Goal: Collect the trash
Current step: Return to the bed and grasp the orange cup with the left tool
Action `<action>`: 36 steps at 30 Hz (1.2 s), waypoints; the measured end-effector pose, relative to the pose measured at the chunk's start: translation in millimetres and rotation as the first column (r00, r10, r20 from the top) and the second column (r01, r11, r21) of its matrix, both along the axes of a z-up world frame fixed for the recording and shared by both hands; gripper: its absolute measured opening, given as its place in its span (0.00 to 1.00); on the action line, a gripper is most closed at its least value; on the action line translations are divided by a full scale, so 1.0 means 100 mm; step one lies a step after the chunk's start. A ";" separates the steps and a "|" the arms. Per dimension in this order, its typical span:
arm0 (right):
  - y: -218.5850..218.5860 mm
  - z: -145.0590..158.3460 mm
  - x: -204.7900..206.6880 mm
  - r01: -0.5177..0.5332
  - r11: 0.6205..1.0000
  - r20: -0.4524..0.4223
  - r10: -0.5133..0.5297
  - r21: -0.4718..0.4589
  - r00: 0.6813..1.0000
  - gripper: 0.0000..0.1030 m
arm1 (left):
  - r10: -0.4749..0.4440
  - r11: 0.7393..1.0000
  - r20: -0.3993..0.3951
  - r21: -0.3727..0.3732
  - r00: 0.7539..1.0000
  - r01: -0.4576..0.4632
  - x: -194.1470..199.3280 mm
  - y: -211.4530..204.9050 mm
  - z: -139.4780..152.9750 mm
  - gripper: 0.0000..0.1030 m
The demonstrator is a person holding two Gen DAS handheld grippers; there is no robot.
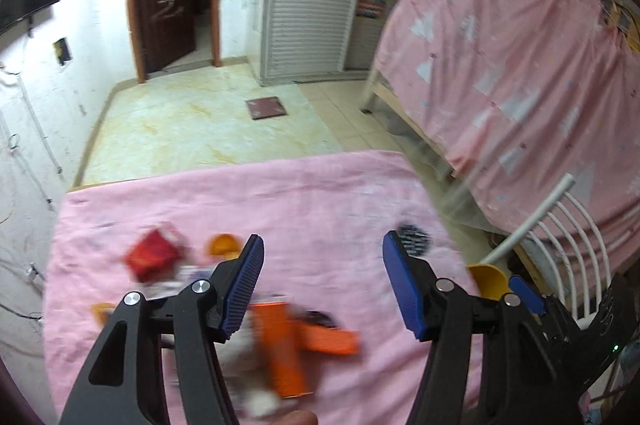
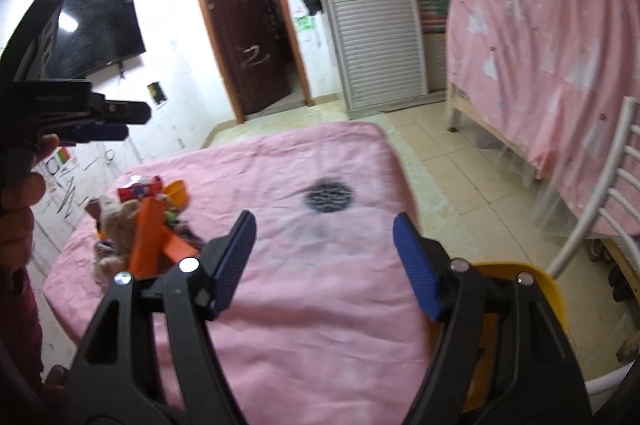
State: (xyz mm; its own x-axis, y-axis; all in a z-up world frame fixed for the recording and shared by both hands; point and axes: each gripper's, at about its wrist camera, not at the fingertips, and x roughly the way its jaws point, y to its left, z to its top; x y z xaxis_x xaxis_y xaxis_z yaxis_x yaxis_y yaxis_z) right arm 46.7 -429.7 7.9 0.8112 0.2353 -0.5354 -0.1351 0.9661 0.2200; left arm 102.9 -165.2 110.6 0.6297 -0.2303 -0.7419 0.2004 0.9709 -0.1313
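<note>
We see the trash pile (image 2: 148,225) on the left part of the pink table cloth (image 2: 320,305): an orange box (image 1: 286,349), a red packet (image 1: 150,257) and a small orange cup (image 1: 224,245) lie close together. A yellow bin (image 2: 554,299) sits at the table's right edge, and we cannot see inside it. A white chair (image 2: 592,209) stands beside it. Our left gripper (image 1: 323,285) hangs over the pile, fingers wide apart, holding nothing. Our right gripper (image 2: 324,259) hangs over bare cloth, fingers apart too.

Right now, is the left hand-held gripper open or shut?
Open: the left hand-held gripper has its blue pads spread wide, nothing between them, above the pink cloth.
</note>
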 end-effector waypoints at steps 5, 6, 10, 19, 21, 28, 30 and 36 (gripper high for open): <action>0.43 -0.04 0.11 -0.087 0.996 -0.029 0.086 -0.024 0.996 0.66 | 0.105 0.994 0.015 0.018 0.994 -0.105 -0.03 0.69 -0.02 0.54; 0.50 -0.05 0.13 -0.103 0.994 -0.034 0.102 -0.027 0.994 0.66 | 0.119 0.993 0.018 0.026 0.993 -0.119 -0.03 0.81 -0.04 0.54; 0.74 -0.08 0.19 -0.151 0.988 -0.056 0.149 -0.035 0.987 0.66 | 0.170 0.985 0.013 0.038 0.985 -0.171 -0.03 1.23 -0.15 0.54; 1.26 -0.13 0.29 -0.219 0.973 -0.093 0.212 -0.073 0.973 0.66 | 0.226 0.974 -0.039 0.026 0.973 -0.226 0.00 1.85 -0.50 0.55; 1.34 -0.16 0.31 -0.224 0.972 -0.101 0.216 -0.076 0.971 0.66 | 0.230 0.973 -0.051 0.034 0.972 -0.229 -0.01 1.91 -0.59 0.56; 1.49 -0.18 0.34 -0.230 0.972 -0.112 0.223 -0.056 0.968 0.66 | 0.240 0.970 -0.111 0.061 0.964 -0.235 0.00 2.08 -0.93 0.56; 1.54 -0.17 0.33 -0.241 0.969 -0.112 0.233 -0.060 0.966 0.70 | 0.220 0.976 -0.128 0.039 0.967 -0.216 0.01 2.11 -1.01 0.56; 1.65 -0.19 0.34 -0.255 0.964 -0.119 0.246 -0.074 0.962 0.78 | 0.178 0.984 -0.167 0.023 0.970 -0.177 0.07 2.09 -1.20 0.56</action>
